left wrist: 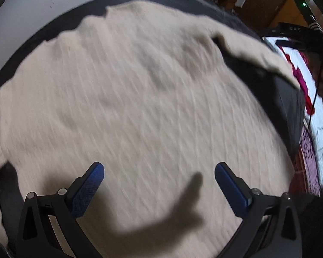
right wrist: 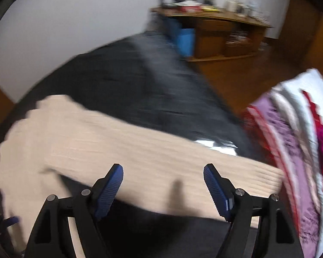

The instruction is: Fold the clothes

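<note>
A beige knit sweater (left wrist: 140,99) lies spread flat on a dark cover (left wrist: 288,105), filling most of the left wrist view. My left gripper (left wrist: 159,169) hovers over its body, open, with nothing between its blue pads. In the right wrist view one sleeve of the sweater (right wrist: 140,150) stretches across the dark cover (right wrist: 129,90) toward the right. My right gripper (right wrist: 163,172) hangs above that sleeve, open and holding nothing. Both views are blurred by motion.
A white, red and purple patterned blanket (right wrist: 301,150) lies at the right edge of the cover, also in the left wrist view (left wrist: 312,124). A wooden shelf unit (right wrist: 217,34) with clutter stands by the far wall. Wooden floor (right wrist: 247,73) lies between them.
</note>
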